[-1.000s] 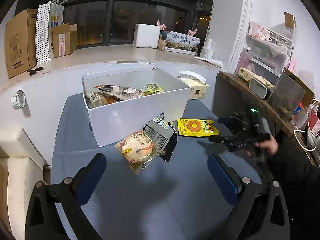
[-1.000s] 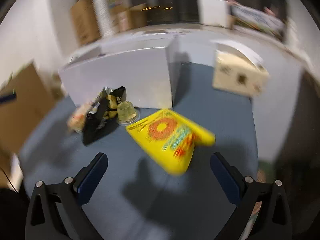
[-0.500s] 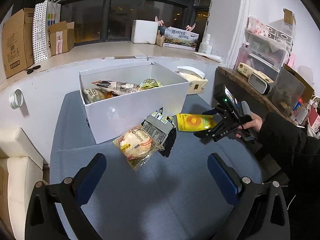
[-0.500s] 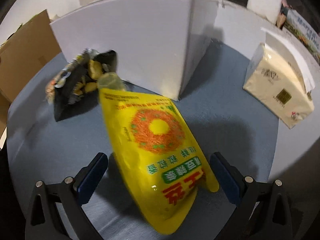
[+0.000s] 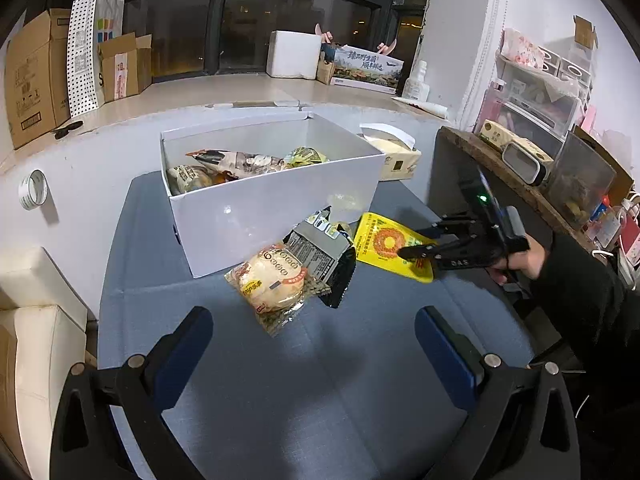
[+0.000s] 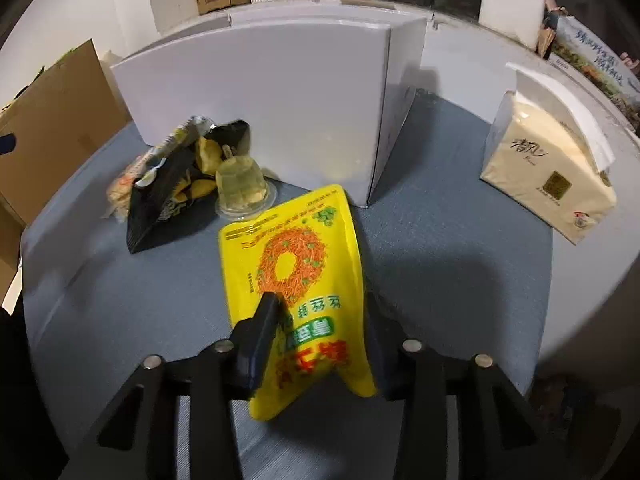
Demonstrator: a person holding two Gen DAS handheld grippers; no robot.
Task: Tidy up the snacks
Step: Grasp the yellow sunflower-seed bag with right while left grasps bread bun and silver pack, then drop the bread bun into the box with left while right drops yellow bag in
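Note:
A yellow snack pouch [image 5: 380,240] [image 6: 292,248] lies on the blue-grey table in front of the white box [image 5: 260,216] [image 6: 260,100]. My right gripper [image 5: 412,250] [image 6: 320,308] has its jaws closing on the pouch's near end, which buckles upward between the pads. A round bread packet [image 5: 272,280], a black chip bag [image 5: 320,256] [image 6: 168,200] and a clear jelly cup [image 6: 240,188] sit against the box front. Several snacks [image 5: 240,164] lie inside the box. My left gripper [image 5: 312,314] hovers open above the table, holding nothing.
A tissue box [image 5: 396,156] [image 6: 548,176] stands right of the white box. A wooden shelf [image 5: 520,184] with clutter runs along the right. Cardboard [image 6: 48,128] leans at the left. A person's hand [image 5: 520,260] and dark sleeve hold the right gripper.
The right gripper came down over the yellow pouch and its jaws drew together on it, bending the pouch. The left gripper stayed put and open.

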